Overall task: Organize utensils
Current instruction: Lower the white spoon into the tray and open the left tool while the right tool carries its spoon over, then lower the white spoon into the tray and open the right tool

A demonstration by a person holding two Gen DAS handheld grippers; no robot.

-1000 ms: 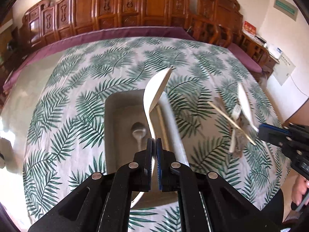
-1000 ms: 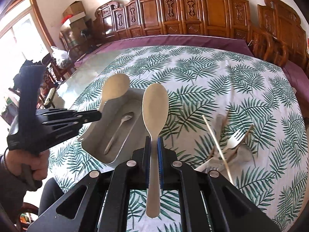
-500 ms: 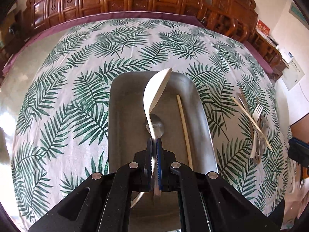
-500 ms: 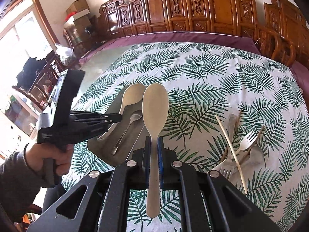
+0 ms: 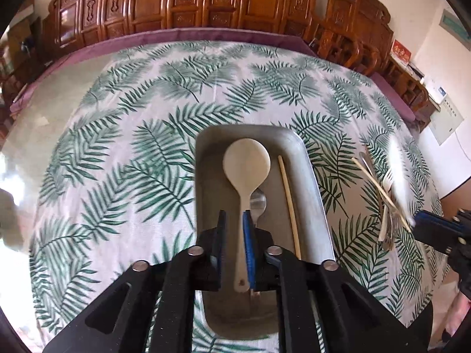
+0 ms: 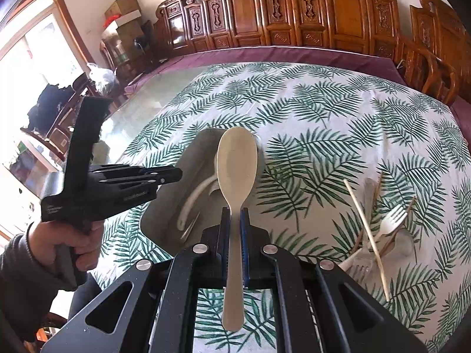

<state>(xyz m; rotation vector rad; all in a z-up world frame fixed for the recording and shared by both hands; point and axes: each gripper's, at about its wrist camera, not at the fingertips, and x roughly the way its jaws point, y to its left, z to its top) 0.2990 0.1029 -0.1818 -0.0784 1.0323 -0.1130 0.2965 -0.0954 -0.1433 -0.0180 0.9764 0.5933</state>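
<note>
Two paddles: one released into tray, one clamped, both headed for the same tray.
Left gripper (image 5: 234,242): over tray, pointing steeply down. Jaws have just been opening; visible gap now, white paddle (image 5: 246,163) lies between them, handle against the blue pad, other pad clear. Looks let go, not gripped.
White paddle: flat in tray (image 5: 316,194), head toward tray's far end, handle toward near end. Lies partly over metal spoon (image 5: 259,203).
Chopstick (image 5: 290,203): in tray, right of white paddle, parallel to tray's long side.
Why: long items laid lengthwise so they fit and stack neatly — judgement.
Right gripper (image 6: 234,247): jaws nearly closed, pinching tan paddle (image 6: 237,161) at the neck, head up and forward, handle sticking out below pads. Neck grip likely keeps the wide head from swinging.
Tan paddle: in the air, near tray's right edge, not yet over it.
Left hand (image 6: 69,242): wrapped on left gripper's grip, left of tray, dark sleeve.
Pile (image 6: 379,235): well right of tray on cloth (image 6: 323,108); white fork, chopsticks, other pieces overlapping; exact count unclear. Not sorted yet.
Next (judgement): left lifts clear, right brings tan paddle in beside white one.
Writing: small print on left gripper's side, a green sign and a red item at the room's right wall; none readable.
</note>
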